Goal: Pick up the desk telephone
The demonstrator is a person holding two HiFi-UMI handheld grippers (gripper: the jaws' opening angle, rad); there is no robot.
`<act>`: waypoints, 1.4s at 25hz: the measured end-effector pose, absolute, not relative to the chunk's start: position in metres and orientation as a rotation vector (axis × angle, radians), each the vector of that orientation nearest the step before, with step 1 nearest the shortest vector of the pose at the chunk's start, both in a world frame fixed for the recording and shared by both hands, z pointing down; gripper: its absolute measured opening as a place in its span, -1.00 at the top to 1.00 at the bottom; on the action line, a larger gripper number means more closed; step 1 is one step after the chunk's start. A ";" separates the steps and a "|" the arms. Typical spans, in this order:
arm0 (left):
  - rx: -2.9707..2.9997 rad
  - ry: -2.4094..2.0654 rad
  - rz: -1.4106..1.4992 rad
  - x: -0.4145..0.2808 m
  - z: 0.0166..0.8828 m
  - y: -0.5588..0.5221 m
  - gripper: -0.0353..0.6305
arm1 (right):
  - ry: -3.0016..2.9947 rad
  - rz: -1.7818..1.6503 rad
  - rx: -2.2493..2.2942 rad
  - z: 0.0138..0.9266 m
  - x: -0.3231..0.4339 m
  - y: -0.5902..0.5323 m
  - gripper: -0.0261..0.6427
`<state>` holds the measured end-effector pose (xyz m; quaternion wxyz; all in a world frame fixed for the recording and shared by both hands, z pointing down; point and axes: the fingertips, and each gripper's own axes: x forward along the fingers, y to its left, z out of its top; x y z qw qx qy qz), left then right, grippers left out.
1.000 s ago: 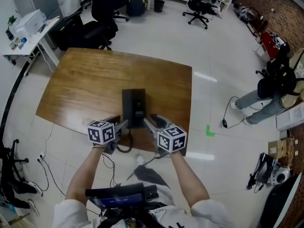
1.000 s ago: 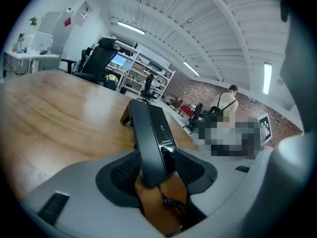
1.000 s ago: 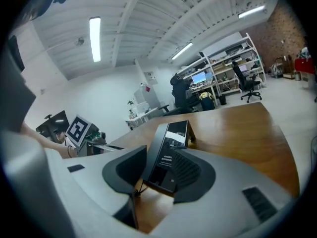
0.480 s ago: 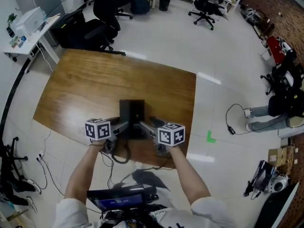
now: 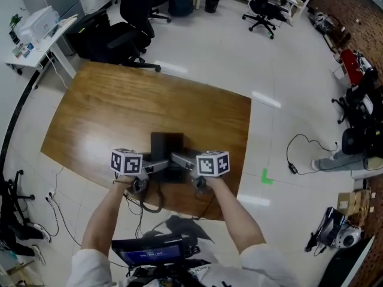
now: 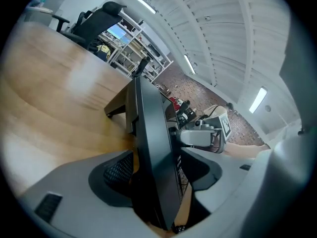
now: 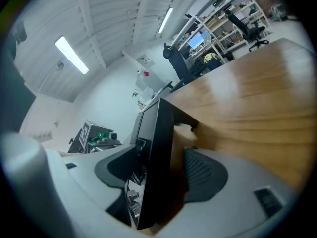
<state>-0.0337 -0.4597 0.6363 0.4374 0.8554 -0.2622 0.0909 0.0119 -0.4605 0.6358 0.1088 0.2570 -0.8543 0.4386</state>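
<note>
Left gripper view has the left gripper (image 6: pixel 157 176) with its jaws opening. The dark side edge of the desk telephone (image 6: pixel 151 128) stands between the pads, a sliver of wood showing on either side, so nothing is clamped. Right gripper view gives the mirror scene: the right gripper (image 7: pixel 159 176), jaws likewise opening, straddles the telephone's opposite edge without pressing on it. From the head view, both tools meet at the black telephone, which sits on the wooden table (image 5: pixel 114 106) close to the edge nearest the person. Black office chairs (image 5: pixel 128 31) stand on the pale floor beyond the table's far side, and a printer (image 5: pixel 36 24) rests on a white desk at upper left.
</note>
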 end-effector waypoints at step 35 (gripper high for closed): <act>2.321 -0.695 0.163 -0.039 0.556 -0.436 0.13 | -2.747 1.138 0.675 0.552 -0.019 -0.442 0.19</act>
